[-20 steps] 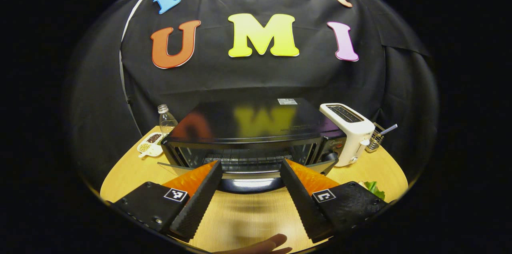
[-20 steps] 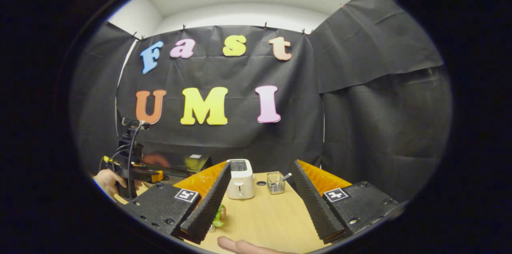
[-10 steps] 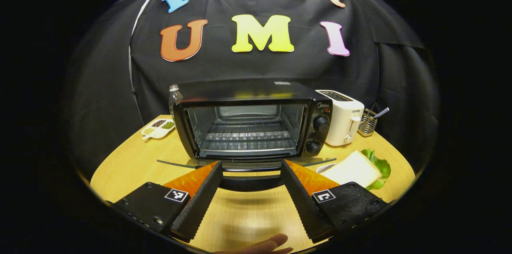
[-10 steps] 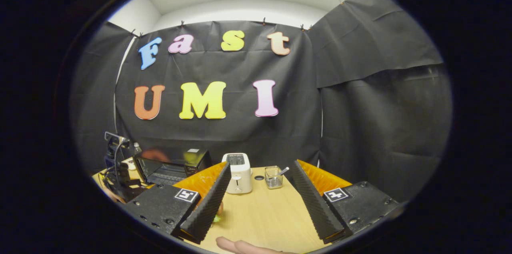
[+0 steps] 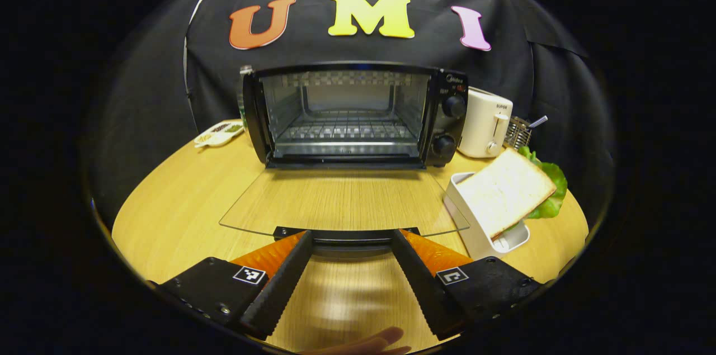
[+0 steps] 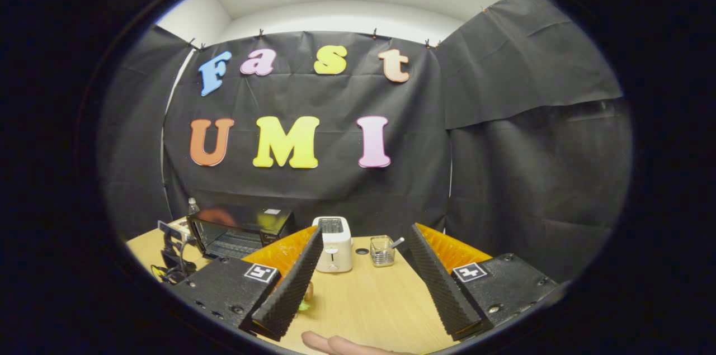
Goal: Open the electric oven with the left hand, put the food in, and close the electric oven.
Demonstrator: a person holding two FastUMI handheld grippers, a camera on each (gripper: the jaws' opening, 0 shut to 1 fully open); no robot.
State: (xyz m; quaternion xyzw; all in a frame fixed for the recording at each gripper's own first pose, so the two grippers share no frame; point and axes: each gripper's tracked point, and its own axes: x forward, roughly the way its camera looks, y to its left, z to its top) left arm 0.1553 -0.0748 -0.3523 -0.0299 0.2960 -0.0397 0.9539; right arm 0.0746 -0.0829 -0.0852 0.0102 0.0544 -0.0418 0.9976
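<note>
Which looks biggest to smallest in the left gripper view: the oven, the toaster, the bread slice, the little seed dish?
1. oven
2. and 3. bread slice and toaster: too alike to rank, and the bread sits nearer the camera
4. seed dish

Readable brand marks
"Midea" stands on the electric oven [image 5: 347, 114] control panel; "SUPOR" on the white toaster [image 5: 484, 130] front.
</note>
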